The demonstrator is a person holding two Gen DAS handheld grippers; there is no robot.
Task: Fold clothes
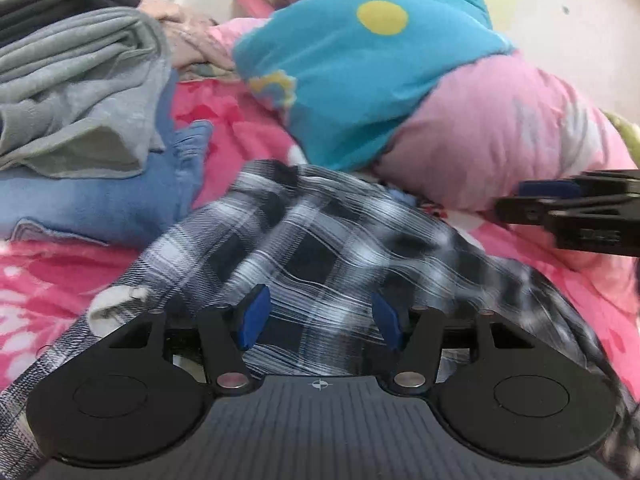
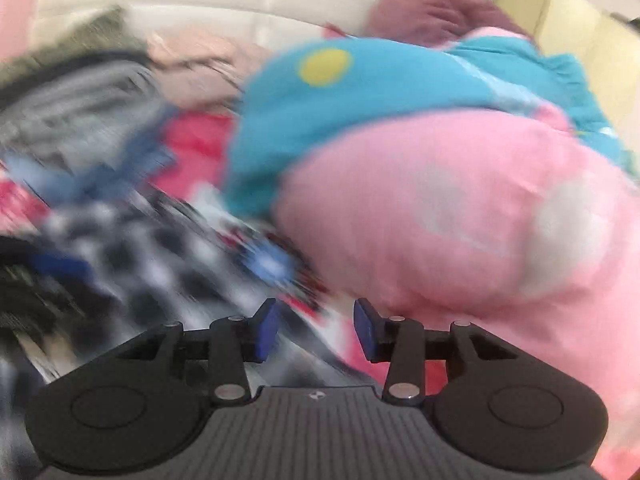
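Right under the lens, the left gripper (image 1: 318,318) has its blue-padded fingers (image 1: 253,317) spread wide, with nothing pinched between them, and the black-and-white plaid shirt (image 1: 304,240) runs straight beneath that gap. The plaid shirt is our landmark: it lies rumpled on the bright pink floral bedsheet (image 1: 48,280), draped diagonally, one pale cuff or hem end poking out at its near left edge. Beyond the shirt's left side sits a stack of clothes, a blue garment (image 1: 100,204) at the bottom and a grey one (image 1: 80,80) bundled on top, with something dark above that. Beyond the shirt's far end rises a big quilt (image 1: 360,92), turquoise with a yellow dot, pink along its lower right. Off the shirt's right edge, the right gripper (image 1: 568,210) pokes in from the side, hovering just above the sheet beside the pink part of the quilt. Over to the right wrist view, and it is heavily smeared with motion blur: the right gripper (image 2: 316,330) shows its fingers (image 2: 266,330) parted with an empty gap, over the sheet at the plaid shirt's (image 2: 132,248) right border, the shirt itself off to the left. The pink bulge of the quilt (image 2: 460,208) fills the frame just beyond the fingers; whether they touch any cloth, I cannot tell.
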